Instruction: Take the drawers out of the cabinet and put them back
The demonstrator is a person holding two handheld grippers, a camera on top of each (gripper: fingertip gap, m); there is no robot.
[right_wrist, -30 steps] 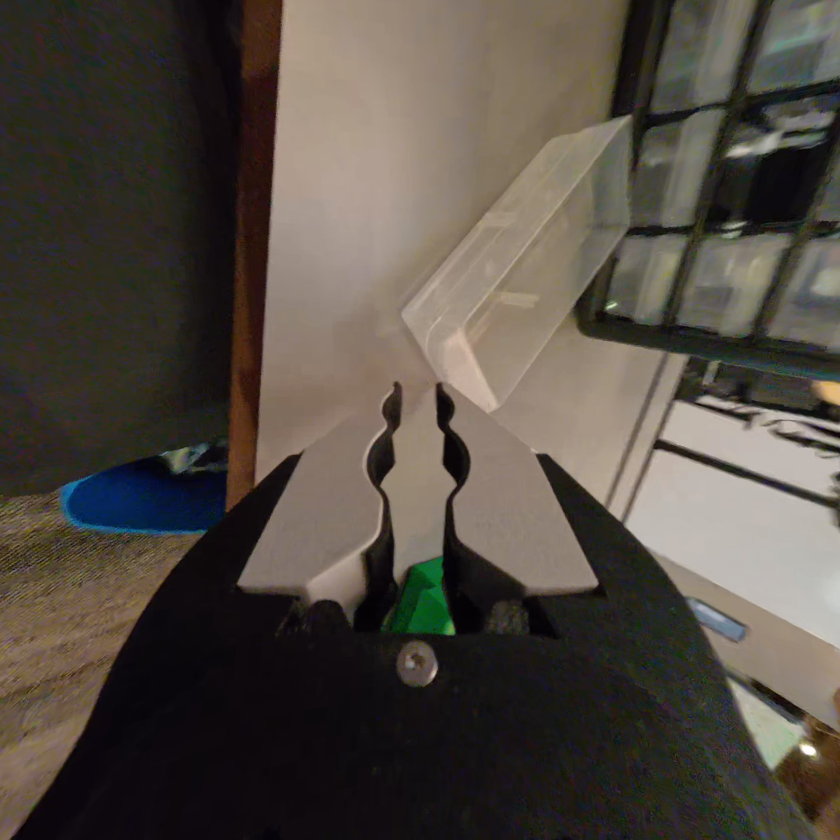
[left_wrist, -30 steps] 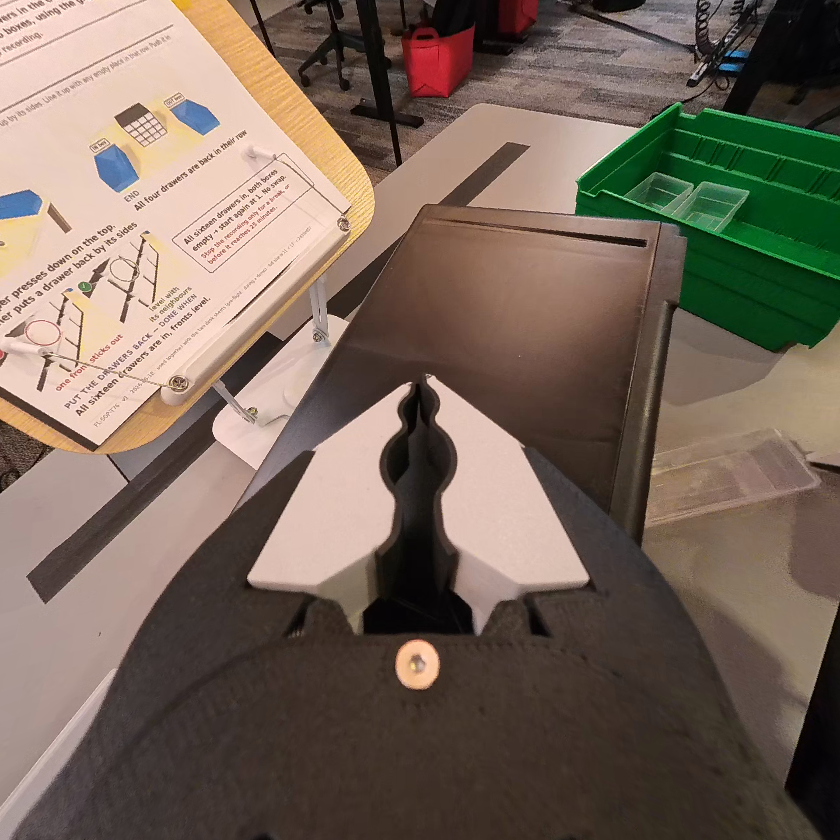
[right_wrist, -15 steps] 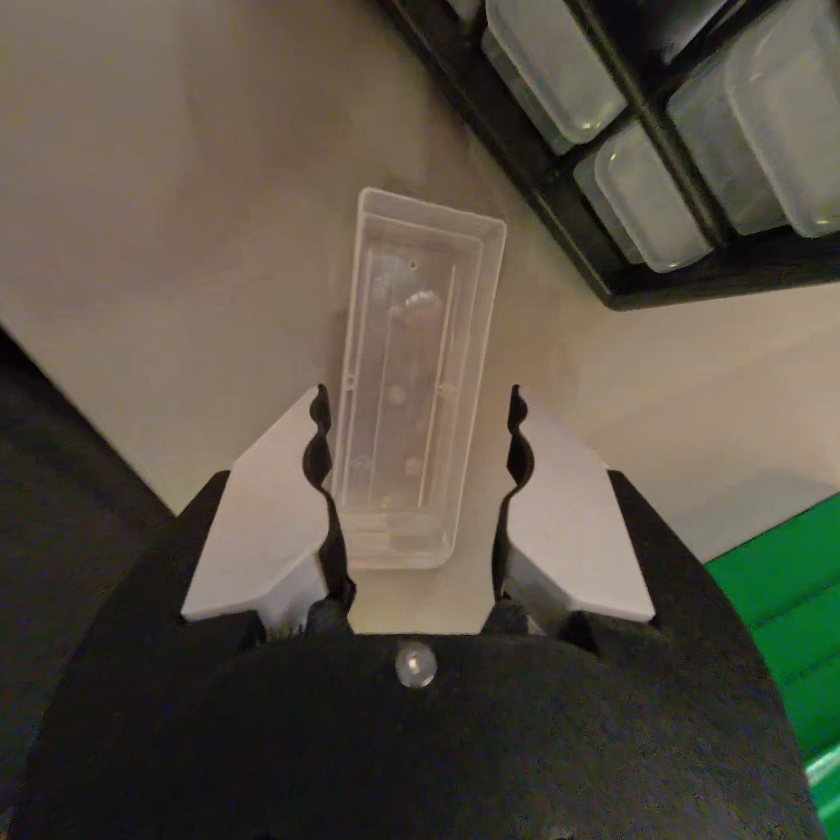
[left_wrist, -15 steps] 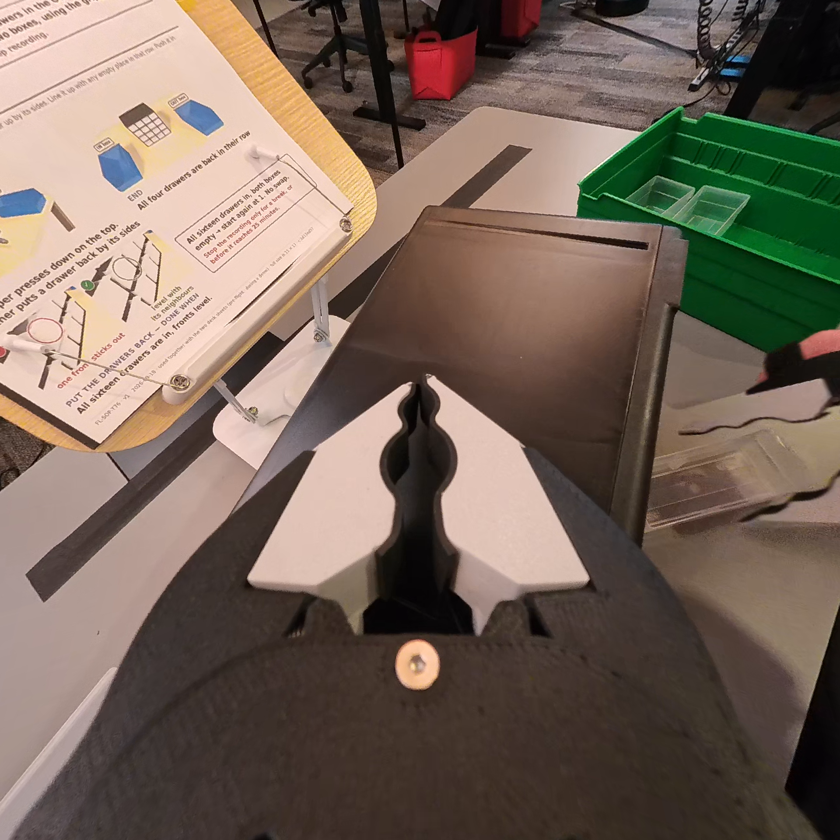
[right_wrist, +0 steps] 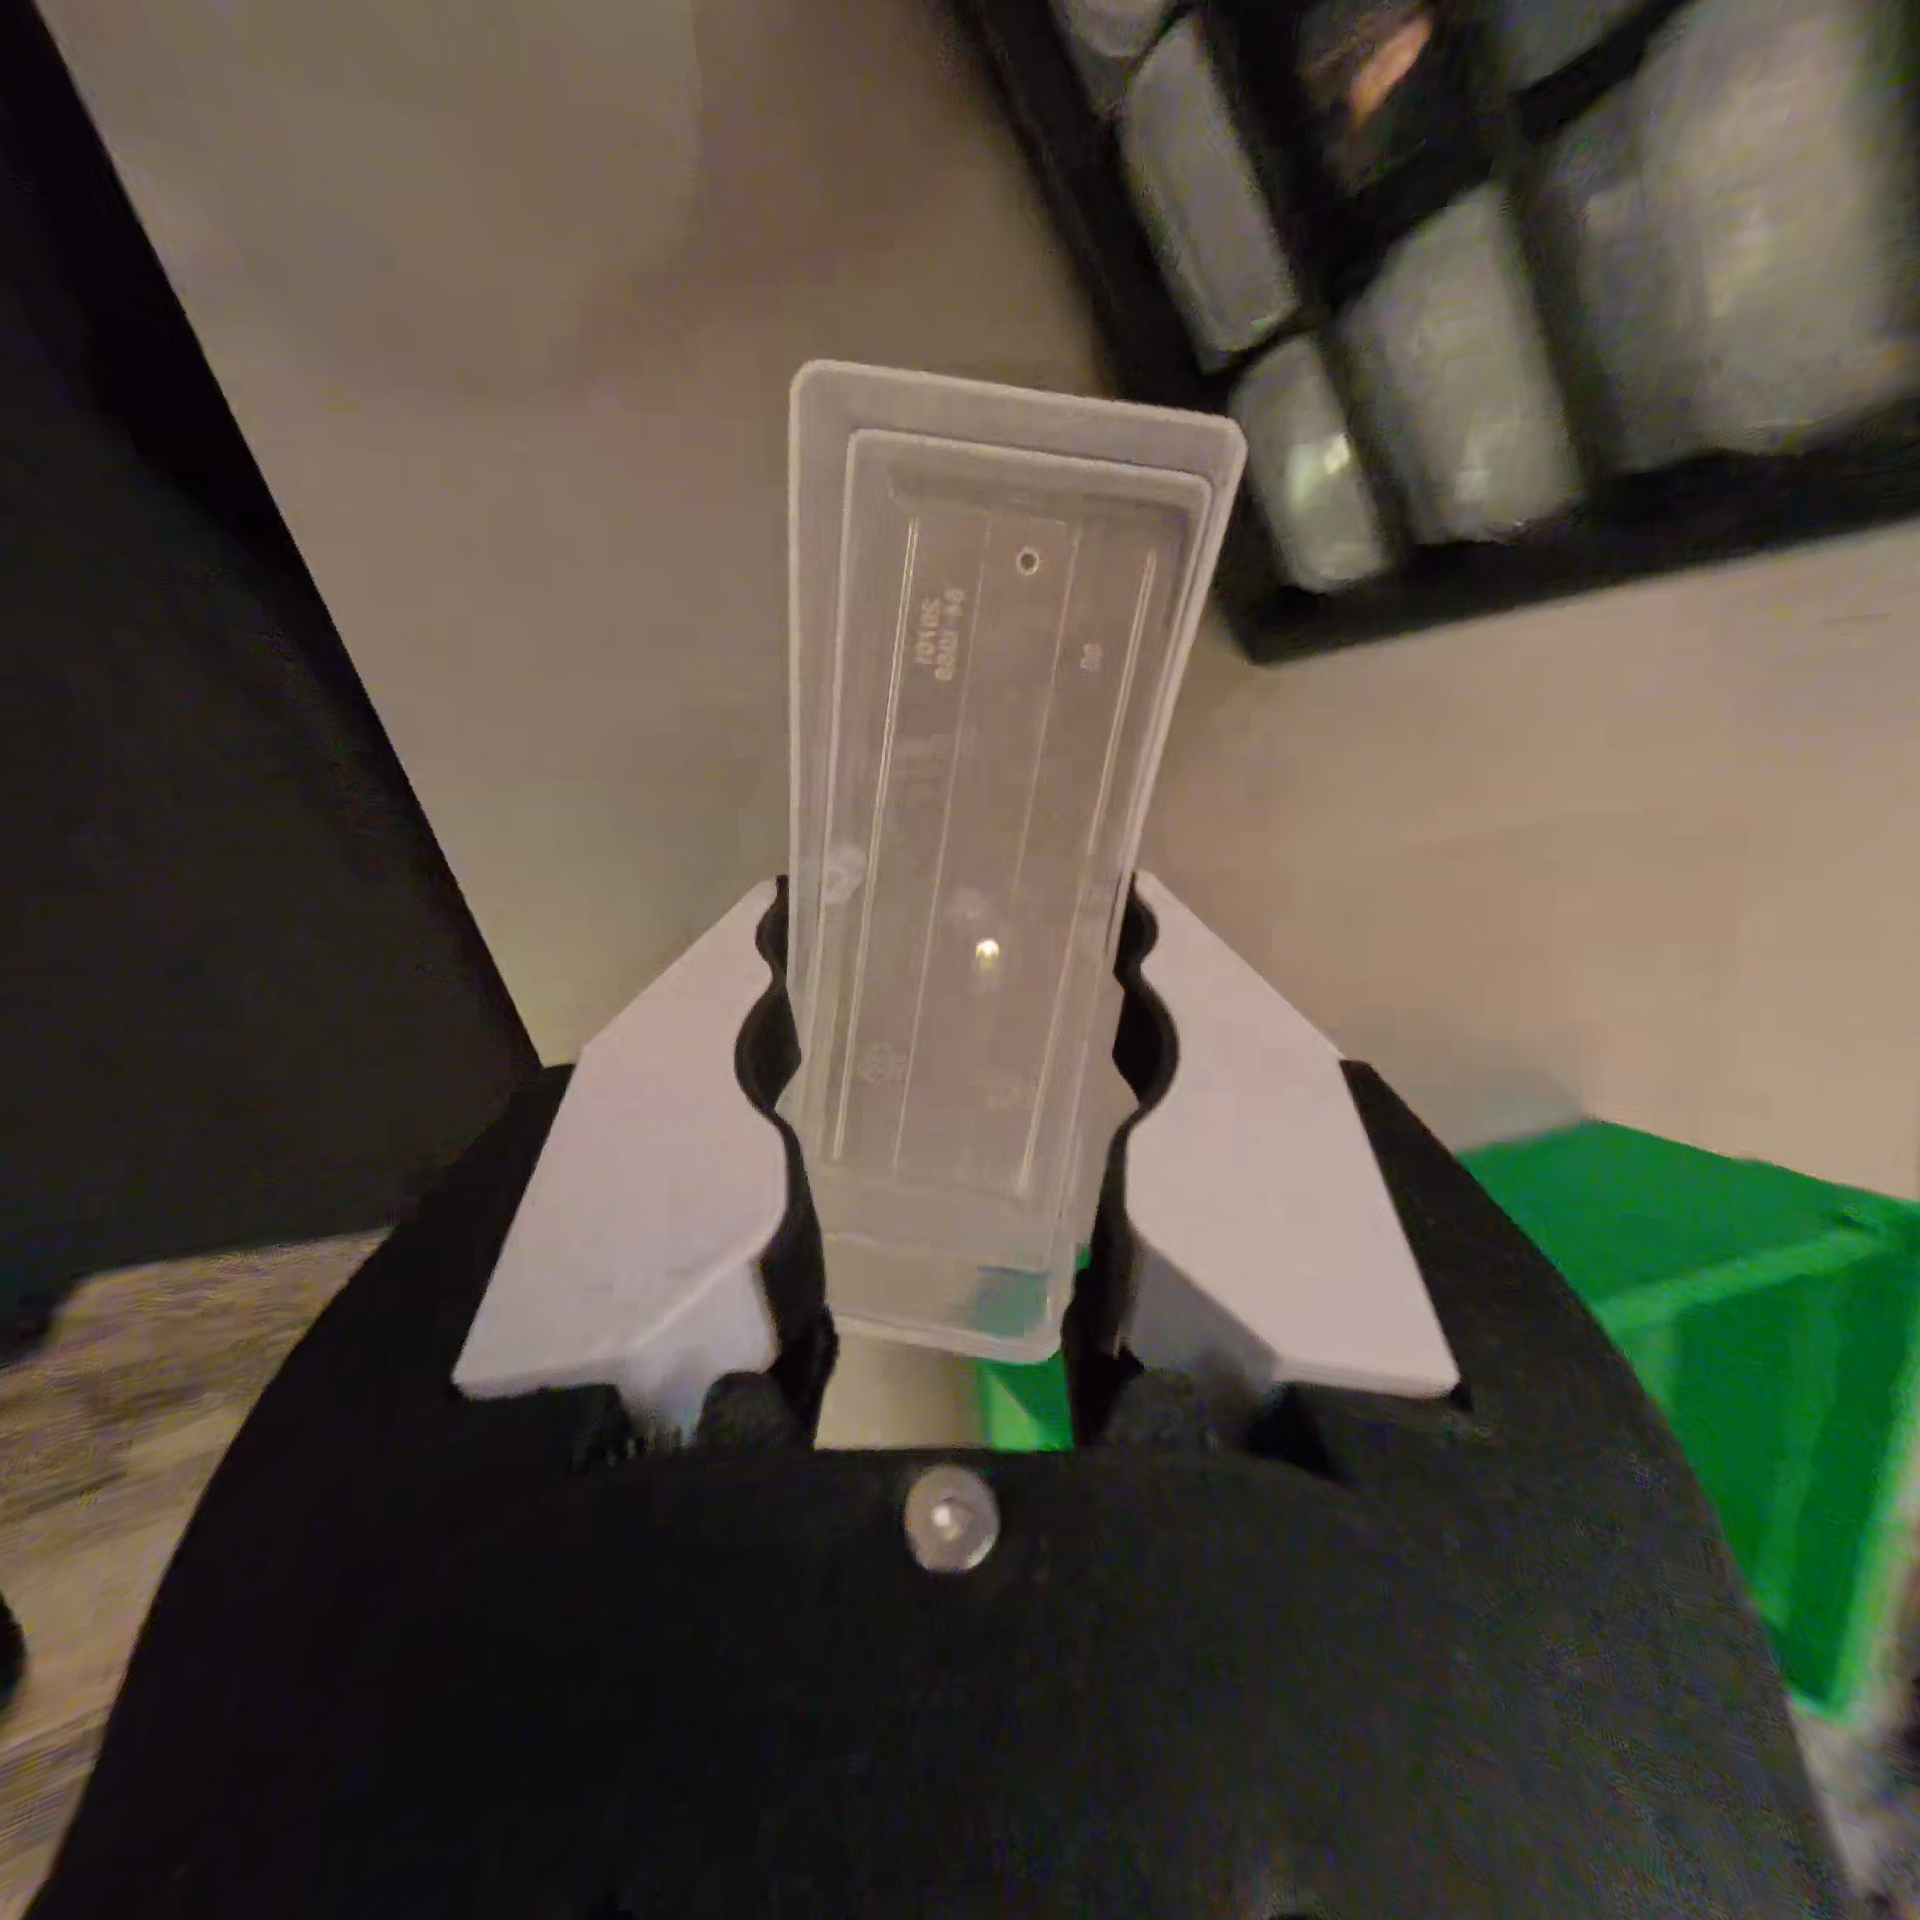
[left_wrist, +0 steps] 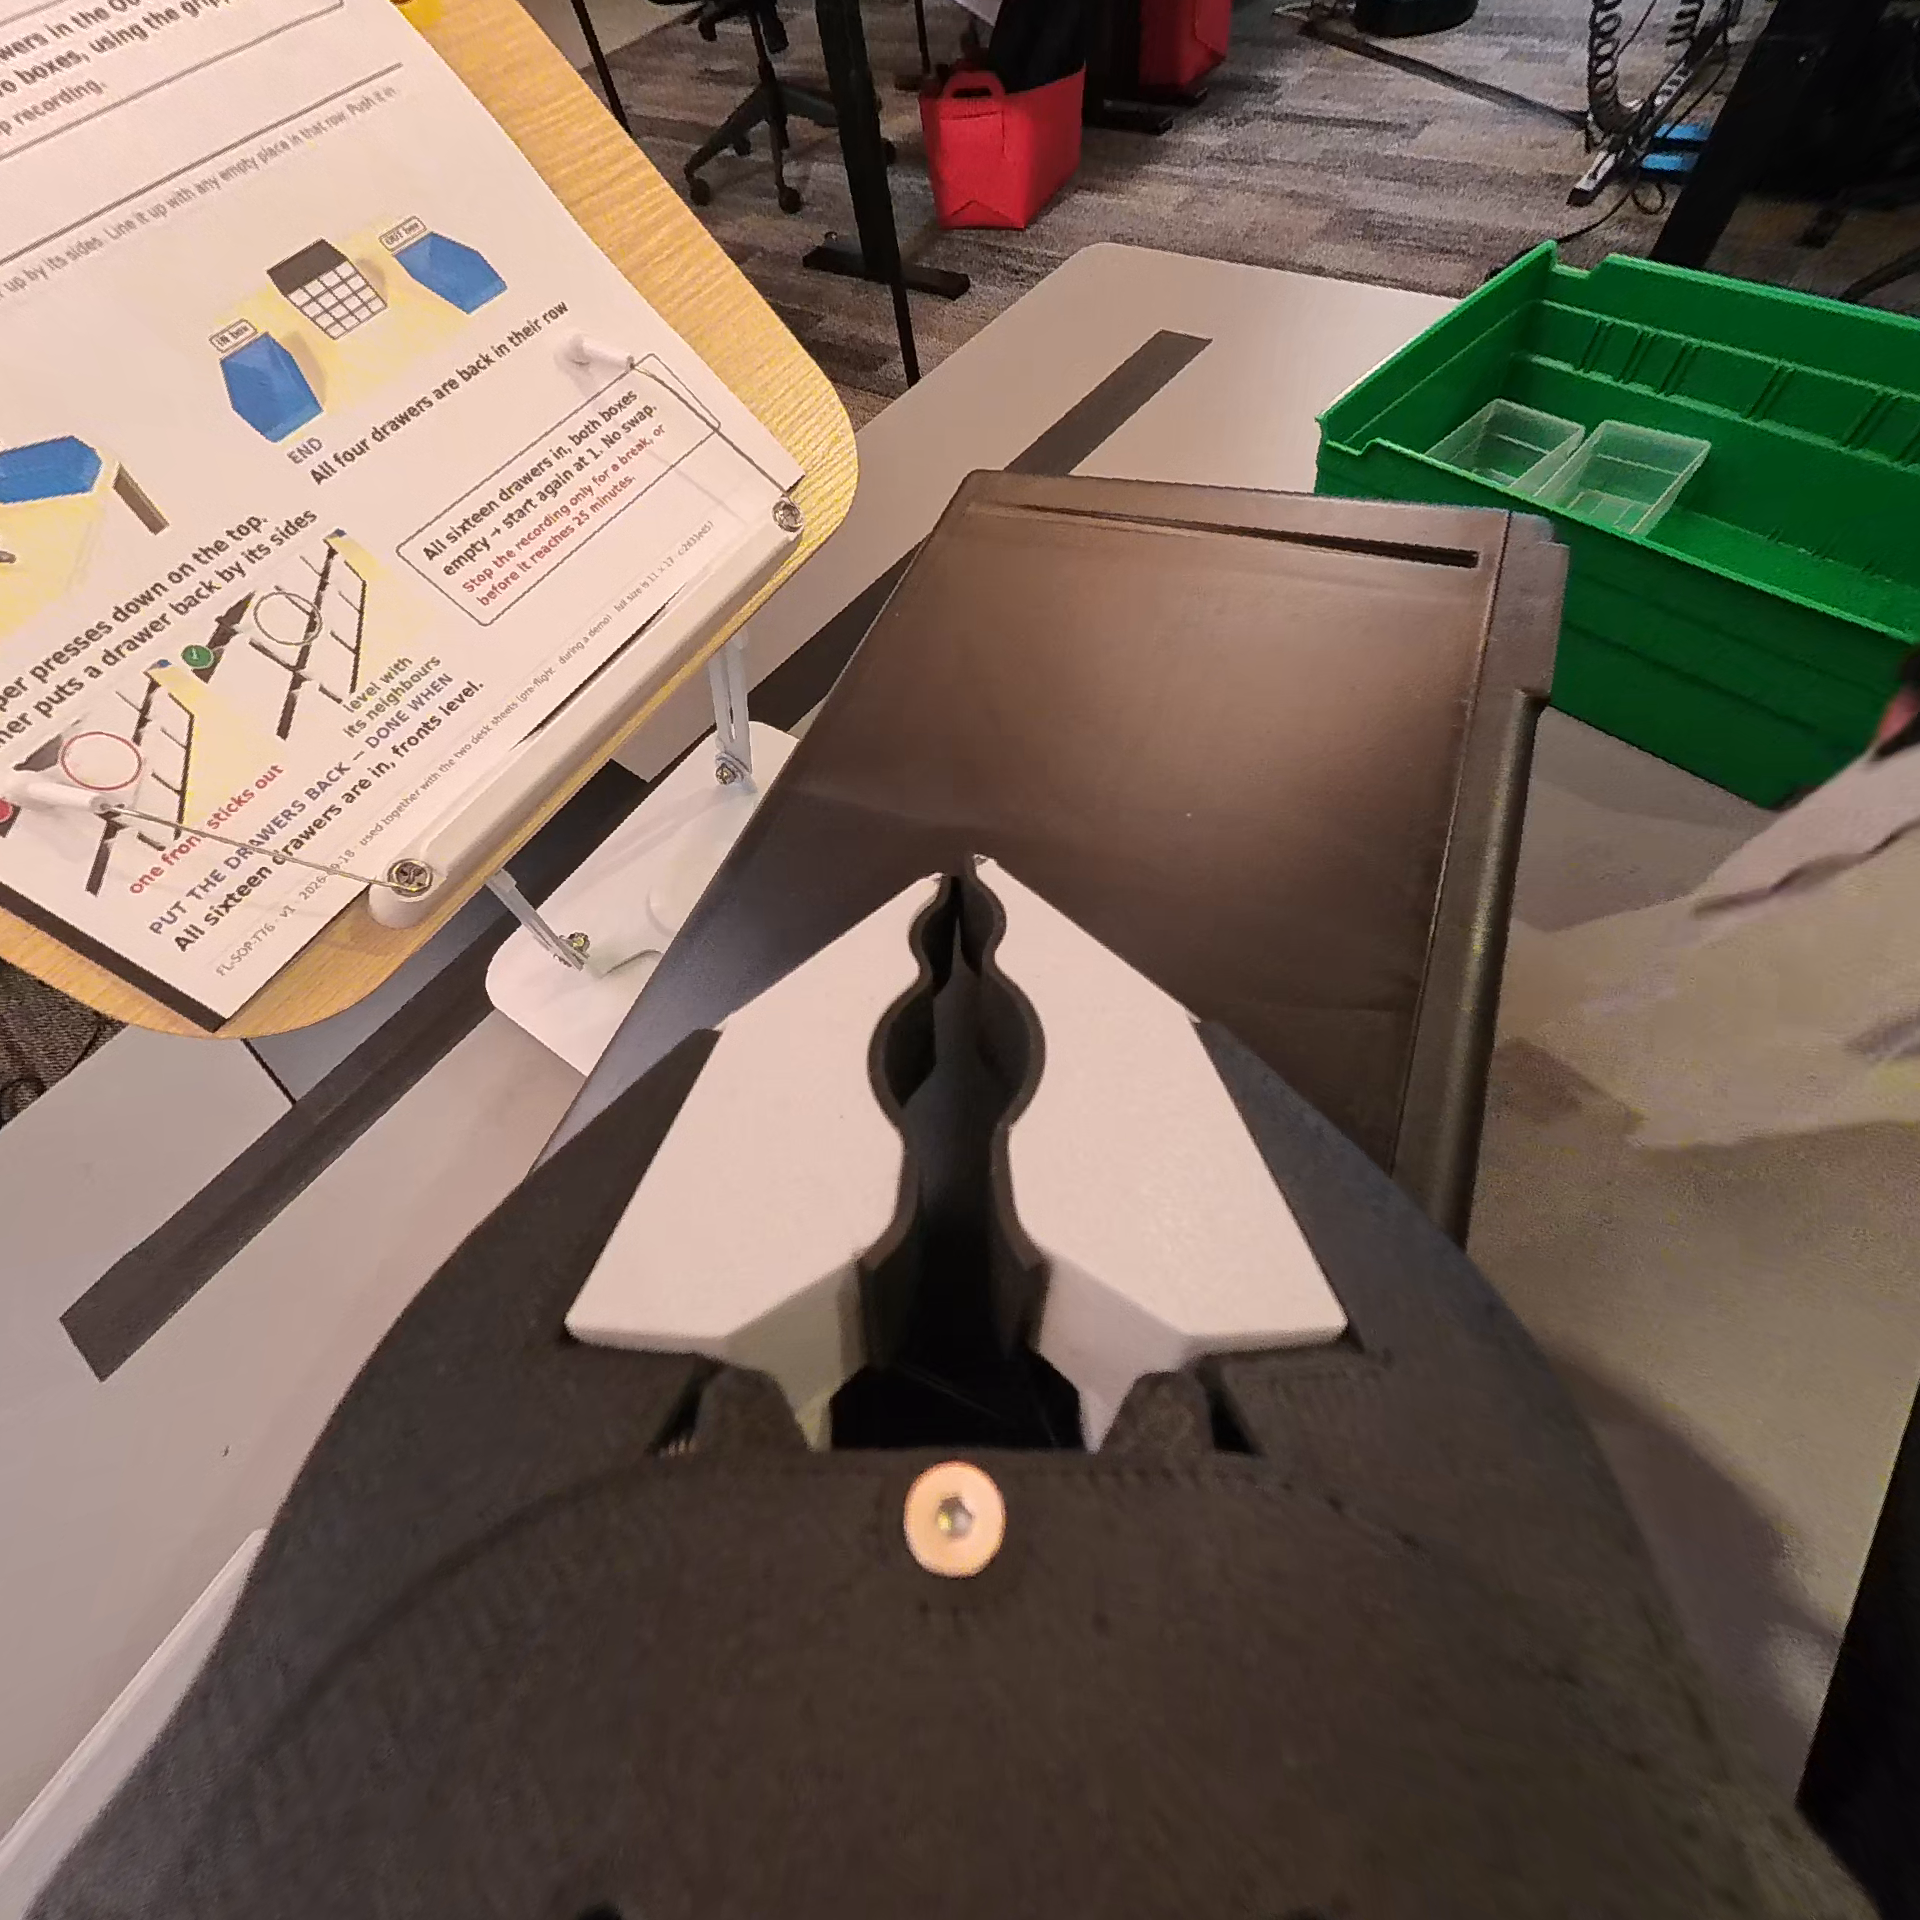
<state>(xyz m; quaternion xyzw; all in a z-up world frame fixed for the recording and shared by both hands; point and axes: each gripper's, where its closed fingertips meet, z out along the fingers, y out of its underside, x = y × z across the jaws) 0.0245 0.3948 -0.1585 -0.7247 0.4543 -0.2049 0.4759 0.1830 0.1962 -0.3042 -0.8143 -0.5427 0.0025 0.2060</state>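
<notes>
My left gripper [left_wrist: 961, 883] is shut with nothing between its fingers and rests over the flat top of the black cabinet [left_wrist: 1195, 707]. My right gripper [right_wrist: 956, 904] is shut on a clear plastic drawer [right_wrist: 997, 790], with both pads against its long sides; the drawer points away from me, its underside facing the camera. The cabinet's front [right_wrist: 1455, 343], with several clear drawers in its slots, lies blurred beyond it at the upper right. In the left wrist view the right gripper shows as a pale blur [left_wrist: 1818, 935] at the right edge, beside the cabinet.
A green bin [left_wrist: 1714, 499] behind the cabinet on the right holds two clear drawers [left_wrist: 1569, 468]; the bin also shows in the right wrist view [right_wrist: 1558, 1351]. An instruction sheet on a wooden stand [left_wrist: 364, 468] stands to the left. A dark object [right_wrist: 156, 727] lies at the left.
My right gripper came over the drawer lying on the table, closed on its sides and took hold of it; the drawer has left its spot beside the cabinet. The left gripper has not moved.
</notes>
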